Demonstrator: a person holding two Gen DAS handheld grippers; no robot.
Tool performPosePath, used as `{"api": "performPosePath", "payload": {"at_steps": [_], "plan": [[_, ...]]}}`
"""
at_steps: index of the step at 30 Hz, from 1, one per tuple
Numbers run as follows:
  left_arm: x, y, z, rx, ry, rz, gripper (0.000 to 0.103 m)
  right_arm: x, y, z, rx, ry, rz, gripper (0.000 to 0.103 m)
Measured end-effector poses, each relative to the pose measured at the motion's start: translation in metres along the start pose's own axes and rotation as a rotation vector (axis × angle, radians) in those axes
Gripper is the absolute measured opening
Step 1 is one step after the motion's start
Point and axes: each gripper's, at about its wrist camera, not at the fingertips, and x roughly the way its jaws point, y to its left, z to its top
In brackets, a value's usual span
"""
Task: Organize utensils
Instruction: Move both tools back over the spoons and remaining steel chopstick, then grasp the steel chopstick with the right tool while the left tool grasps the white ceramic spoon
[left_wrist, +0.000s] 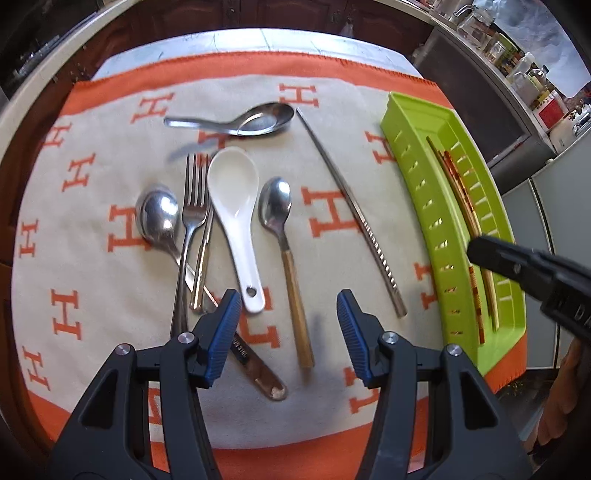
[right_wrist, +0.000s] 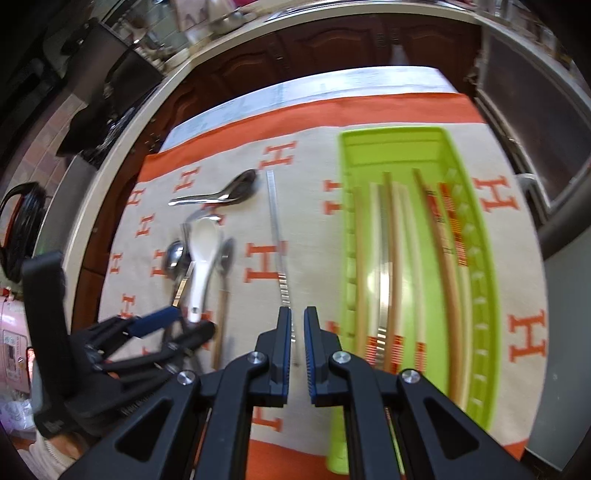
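Left wrist: my left gripper (left_wrist: 288, 314) hangs spread wide above the wood-handled spoon (left_wrist: 286, 243), beside the glossy white ceramic spoon (left_wrist: 236, 206). Right wrist: my right gripper (right_wrist: 297, 325), nearly closed, straddles the ridged steel chopstick (right_wrist: 277, 236) beside the green slotted tray (right_wrist: 476, 236).

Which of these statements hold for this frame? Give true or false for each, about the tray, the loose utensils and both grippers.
1. The green tray already holds chopsticks. True.
2. The white ceramic spoon lies inside the tray. False: it lies on the cloth among the metal spoons and fork.
3. The left gripper is open and holds nothing. True.
4. A single metal chopstick lies on the cloth beside the tray. True.
5. The right gripper is wide open. False: its jaws stand nearly closed, with a narrow gap over the metal chopstick's end.
6. The fork stands upright in a cup. False: it lies flat.
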Motion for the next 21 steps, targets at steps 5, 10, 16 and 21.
{"api": "performPosePath", "payload": {"at_steps": [5, 10, 16, 21], "plan": [[0.006, 0.013, -0.006, -0.037, 0.03, -0.062, 0.051, 0.024, 0.017, 0.016, -0.025, 0.047, 0.024, 0.015], [0.005, 0.018, -0.006, -0.045, 0.027, -0.085, 0.051, 0.057, 0.027, 0.035, -0.06, 0.105, -0.017, 0.015], [0.005, 0.019, -0.003, -0.043, 0.03, -0.089, 0.051, 0.093, 0.026, 0.041, -0.079, 0.177, -0.104, 0.015], [0.006, 0.016, 0.002, -0.023, 0.03, -0.078, 0.051, 0.099, 0.037, 0.034, -0.188, 0.144, -0.164, 0.013]]}}
